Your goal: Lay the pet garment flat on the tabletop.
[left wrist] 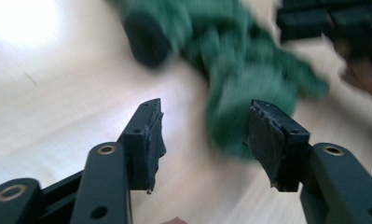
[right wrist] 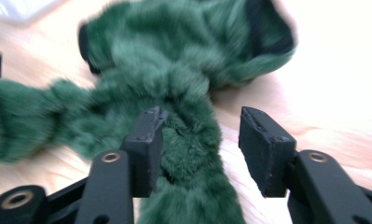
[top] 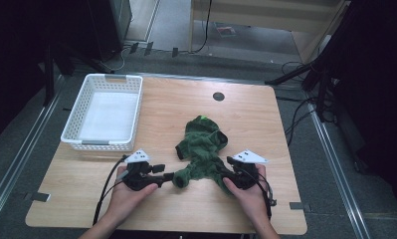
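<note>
We read the job as gathering or folding the green fleece garment and probably stowing it in the white basket, which sits well beyond and to the outer side of our left gripper. Little of that looks done: the garment lies crumpled in the middle of the wooden table, its two sleeve-like ends spread toward us, and the basket holds nothing we can make out.

On the left, our hand lies low on the table with the gripper pointing level toward the centre. Its jaws stand partly apart with nothing between them; the near sleeve end lies just ahead of the tips and toward the right jaw, not touching either pad as far as the blur lets us tell.

On the right, our other hand mirrors that pose, and the right gripper points inward. Its jaws are also partly apart, straddling the other sleeve: fleece runs between them, brushing the left pad and clear of the right one, so nothing is gripped yet.
</note>
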`<control>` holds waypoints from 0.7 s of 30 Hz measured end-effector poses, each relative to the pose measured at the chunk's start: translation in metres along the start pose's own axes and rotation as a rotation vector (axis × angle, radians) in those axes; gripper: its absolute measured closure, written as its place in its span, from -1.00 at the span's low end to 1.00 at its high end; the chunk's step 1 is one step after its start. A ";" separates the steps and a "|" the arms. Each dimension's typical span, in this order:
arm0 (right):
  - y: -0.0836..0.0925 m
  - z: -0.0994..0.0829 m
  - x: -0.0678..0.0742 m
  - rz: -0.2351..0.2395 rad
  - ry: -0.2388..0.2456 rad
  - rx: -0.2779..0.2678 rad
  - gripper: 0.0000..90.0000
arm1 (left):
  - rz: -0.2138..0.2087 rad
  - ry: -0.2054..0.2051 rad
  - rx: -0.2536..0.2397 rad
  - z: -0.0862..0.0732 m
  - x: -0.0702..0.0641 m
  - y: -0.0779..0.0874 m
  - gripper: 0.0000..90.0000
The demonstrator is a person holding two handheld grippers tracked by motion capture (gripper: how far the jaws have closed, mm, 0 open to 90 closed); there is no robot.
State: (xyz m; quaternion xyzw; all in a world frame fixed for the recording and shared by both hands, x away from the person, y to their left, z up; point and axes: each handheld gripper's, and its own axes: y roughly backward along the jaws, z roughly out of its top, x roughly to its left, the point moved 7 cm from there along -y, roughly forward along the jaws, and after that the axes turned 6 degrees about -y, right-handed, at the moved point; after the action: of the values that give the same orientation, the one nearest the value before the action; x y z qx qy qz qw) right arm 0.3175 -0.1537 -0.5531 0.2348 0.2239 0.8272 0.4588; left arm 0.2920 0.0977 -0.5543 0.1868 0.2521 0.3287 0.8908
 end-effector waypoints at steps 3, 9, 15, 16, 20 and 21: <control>0.019 0.001 0.015 0.031 0.015 -0.051 0.46 | 0.025 0.012 -0.033 0.016 0.000 0.000 0.03; -0.010 -0.013 0.051 0.032 0.085 0.025 0.53 | 0.052 -0.030 -0.014 0.035 -0.007 -0.029 -0.01; -0.041 -0.017 0.041 -0.088 0.017 0.037 0.20 | 0.178 0.020 -0.031 0.076 0.029 -0.070 -0.05; -0.044 -0.019 0.041 -0.098 0.024 0.036 0.14 | 0.179 0.047 -0.020 0.078 0.034 -0.077 -0.12; -0.049 -0.024 0.040 -0.141 0.042 0.039 0.09 | 0.190 0.130 0.016 0.088 0.058 -0.108 -0.22; -0.049 -0.024 0.040 -0.141 0.042 0.039 0.09 | 0.190 0.130 0.016 0.088 0.058 -0.108 -0.21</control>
State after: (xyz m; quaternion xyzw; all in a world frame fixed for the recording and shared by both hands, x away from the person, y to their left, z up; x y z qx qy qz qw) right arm 0.3165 -0.0994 -0.5928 0.2099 0.2652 0.7932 0.5063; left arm 0.4338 0.0458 -0.5560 0.1952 0.2930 0.4210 0.8360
